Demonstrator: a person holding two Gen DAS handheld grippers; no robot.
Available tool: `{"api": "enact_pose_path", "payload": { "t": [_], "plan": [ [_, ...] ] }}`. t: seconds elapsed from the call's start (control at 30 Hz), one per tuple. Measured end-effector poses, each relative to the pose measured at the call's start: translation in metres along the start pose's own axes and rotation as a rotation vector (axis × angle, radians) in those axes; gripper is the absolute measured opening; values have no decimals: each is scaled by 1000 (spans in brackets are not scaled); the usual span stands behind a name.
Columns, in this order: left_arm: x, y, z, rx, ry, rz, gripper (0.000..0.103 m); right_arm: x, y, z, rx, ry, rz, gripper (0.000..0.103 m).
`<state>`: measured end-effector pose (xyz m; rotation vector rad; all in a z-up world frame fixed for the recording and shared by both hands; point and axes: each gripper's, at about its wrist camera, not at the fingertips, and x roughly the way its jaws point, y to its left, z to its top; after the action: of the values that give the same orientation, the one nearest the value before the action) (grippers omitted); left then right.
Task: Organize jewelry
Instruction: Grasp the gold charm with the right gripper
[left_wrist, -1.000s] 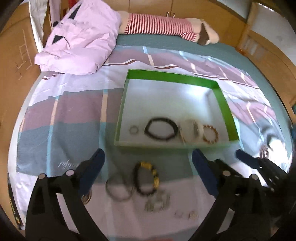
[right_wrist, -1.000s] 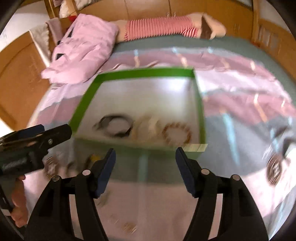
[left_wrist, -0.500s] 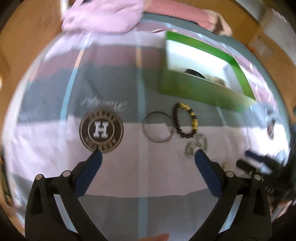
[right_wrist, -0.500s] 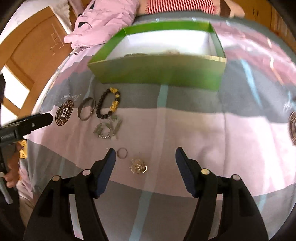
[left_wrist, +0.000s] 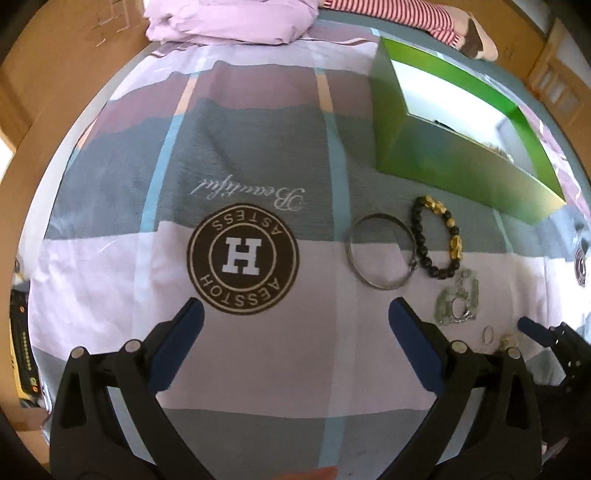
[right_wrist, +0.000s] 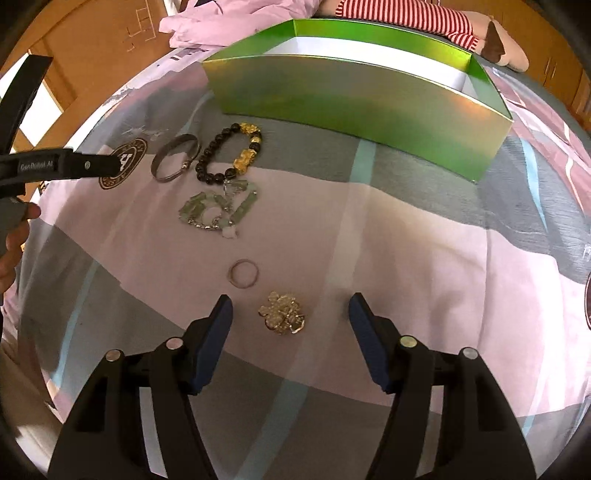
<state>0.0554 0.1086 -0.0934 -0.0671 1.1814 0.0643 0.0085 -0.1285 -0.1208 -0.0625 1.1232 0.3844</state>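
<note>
Right gripper (right_wrist: 290, 319) jaws apart and just been closing, straddling the gold brooch (right_wrist: 282, 313) on the bedspread (right_wrist: 406, 240), not touching. Brooch looks light, stiff, lumpy: pinch across its body. Left gripper (left_wrist: 295, 323) open, empty.

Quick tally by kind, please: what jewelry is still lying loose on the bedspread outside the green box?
Metal bangle: 1
Beaded bracelet, black and gold: 1
Pale green linked piece: 1
Small plain ring: 1
Gold flower-shaped piece: 1
Total: 5
</note>
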Motion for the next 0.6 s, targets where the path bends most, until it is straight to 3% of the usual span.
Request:
{"api": "enact_pose_path", "payload": {
  "t": [0.03, 0.1, 0.13, 0.33, 0.47, 0.6],
  "plan": [
    [-1, -1, 0, 3, -6, 7, 101, 0, 0, 0, -2, -4, -23, 50],
    [-1, -2, 0, 5, -14, 21, 101, 0, 2, 0, -27, -15, -53, 29],
    [0, -1, 0, 1, -12, 27, 101, 0, 3, -1, -41, -22, -67, 24],
    [5, 8, 3, -64, 10, -12, 101, -6, -1, 0, -2, -20, -75, 22],
    [7, 13, 15, -131, 17, -69, 101, -23, -6, 7, 35, -65, -78, 22],
    [14, 0, 34, -111, 13, -68, 101, -37, -16, 15, 95, -89, -36, 22]
  ]
}}
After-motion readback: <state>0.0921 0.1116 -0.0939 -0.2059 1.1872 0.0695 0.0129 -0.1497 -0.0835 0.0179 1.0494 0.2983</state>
